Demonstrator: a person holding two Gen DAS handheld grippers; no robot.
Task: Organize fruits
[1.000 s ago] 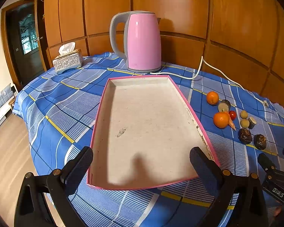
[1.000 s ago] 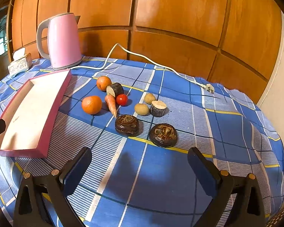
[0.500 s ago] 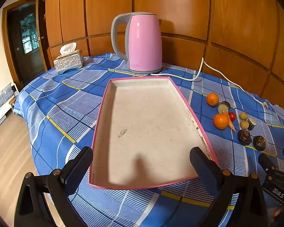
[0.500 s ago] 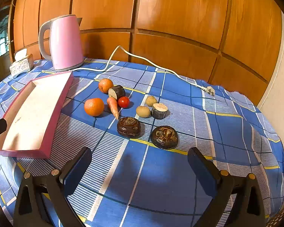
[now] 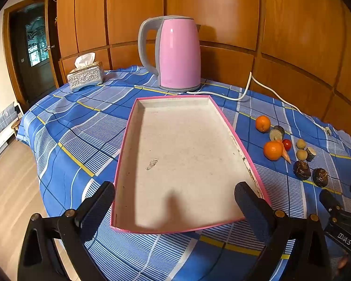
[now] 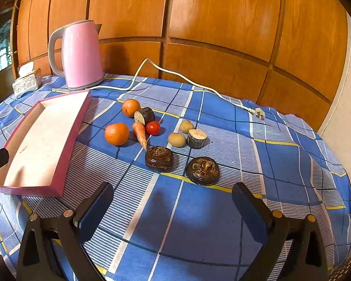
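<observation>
The fruits sit ahead of the right gripper, whose jaws gape wide and empty; nearest is a dark round one. The left gripper, equally wide, faces the tray.

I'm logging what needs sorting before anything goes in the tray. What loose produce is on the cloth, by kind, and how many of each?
Oranges: 2
Carrot: 1
Cherry tomato: 1
Small tan round fruits: 2
Dark round flattish pieces: 2
Cut dark-skinned stubs with pale faces: 2
Total: 10, all beside the pink tray, none in it.
</observation>
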